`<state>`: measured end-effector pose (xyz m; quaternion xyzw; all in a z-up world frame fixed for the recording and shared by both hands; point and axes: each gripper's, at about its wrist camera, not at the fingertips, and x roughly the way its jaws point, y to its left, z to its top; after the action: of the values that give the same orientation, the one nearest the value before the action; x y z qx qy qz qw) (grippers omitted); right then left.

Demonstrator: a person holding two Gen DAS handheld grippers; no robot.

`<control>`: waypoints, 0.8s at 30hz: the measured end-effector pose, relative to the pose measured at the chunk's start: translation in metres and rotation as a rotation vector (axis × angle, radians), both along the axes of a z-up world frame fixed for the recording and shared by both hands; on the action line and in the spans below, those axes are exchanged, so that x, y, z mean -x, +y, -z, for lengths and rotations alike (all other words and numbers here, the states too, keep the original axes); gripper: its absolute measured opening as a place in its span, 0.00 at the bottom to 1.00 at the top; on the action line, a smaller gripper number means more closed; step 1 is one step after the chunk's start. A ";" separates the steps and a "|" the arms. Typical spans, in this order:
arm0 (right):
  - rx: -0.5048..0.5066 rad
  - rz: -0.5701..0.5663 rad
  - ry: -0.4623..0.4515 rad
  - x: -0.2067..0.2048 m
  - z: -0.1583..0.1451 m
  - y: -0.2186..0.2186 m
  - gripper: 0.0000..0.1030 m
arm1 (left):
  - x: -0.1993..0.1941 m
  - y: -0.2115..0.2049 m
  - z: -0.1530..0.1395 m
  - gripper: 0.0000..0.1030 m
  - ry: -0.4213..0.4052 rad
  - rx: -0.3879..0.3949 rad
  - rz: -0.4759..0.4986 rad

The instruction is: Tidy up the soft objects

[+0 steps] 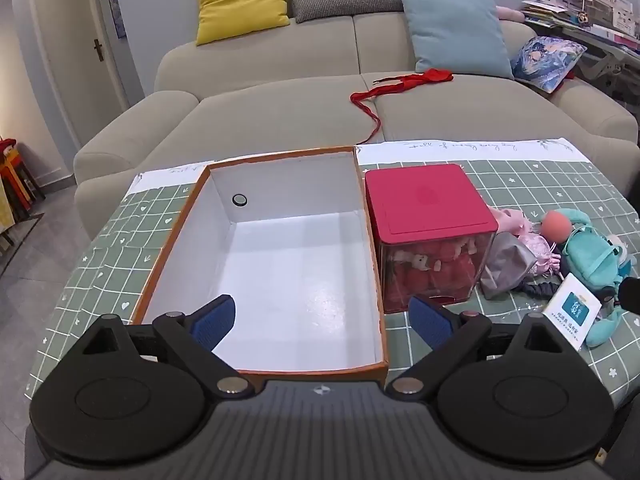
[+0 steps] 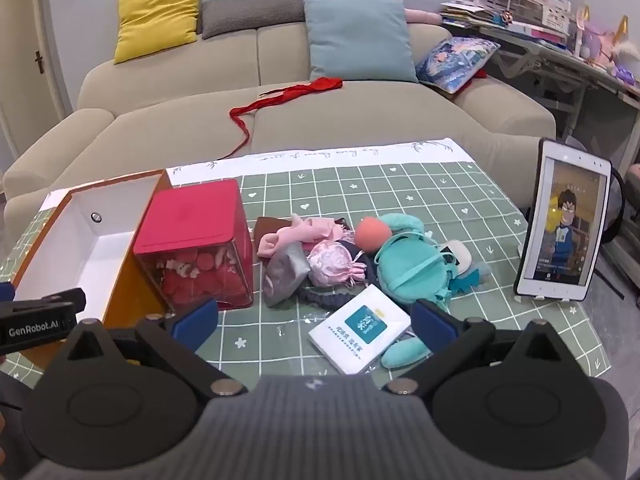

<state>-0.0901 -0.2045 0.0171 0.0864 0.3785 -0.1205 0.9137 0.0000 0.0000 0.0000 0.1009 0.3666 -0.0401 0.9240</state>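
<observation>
An open white cardboard box (image 1: 280,264) with orange outer walls lies empty on the green checked tablecloth; it also shows in the right wrist view (image 2: 92,248). A pile of soft things lies right of the red-lidded clear box (image 1: 430,216): a teal plush toy (image 2: 408,268), a pink cloth (image 2: 304,232), a pink satin pouch (image 2: 332,264), a grey pouch (image 2: 286,276) and a white packet (image 2: 360,330). My left gripper (image 1: 324,320) is open over the box's near end. My right gripper (image 2: 316,320) is open just before the packet.
A tablet (image 2: 564,232) stands propped at the table's right edge. A beige sofa (image 1: 304,96) with cushions and a red ribbon (image 1: 384,88) runs behind the table. A cluttered desk (image 2: 560,36) is at the far right.
</observation>
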 end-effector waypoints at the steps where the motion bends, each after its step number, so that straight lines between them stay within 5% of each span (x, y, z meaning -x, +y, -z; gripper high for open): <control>1: 0.016 -0.001 -0.010 0.000 0.000 0.000 0.98 | 0.000 0.000 0.000 1.00 0.007 0.006 -0.003; 10: 0.006 -0.047 -0.008 -0.003 -0.003 0.012 0.98 | -0.001 0.010 -0.002 1.00 0.011 0.024 -0.014; 24: 0.036 -0.209 0.087 -0.096 -0.008 0.074 0.97 | -0.047 0.044 -0.014 1.00 0.022 0.041 -0.144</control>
<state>0.0057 -0.1300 0.0250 0.0247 0.4223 -0.0348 0.9055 0.0473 0.0438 0.0139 0.0550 0.3823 0.0180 0.9222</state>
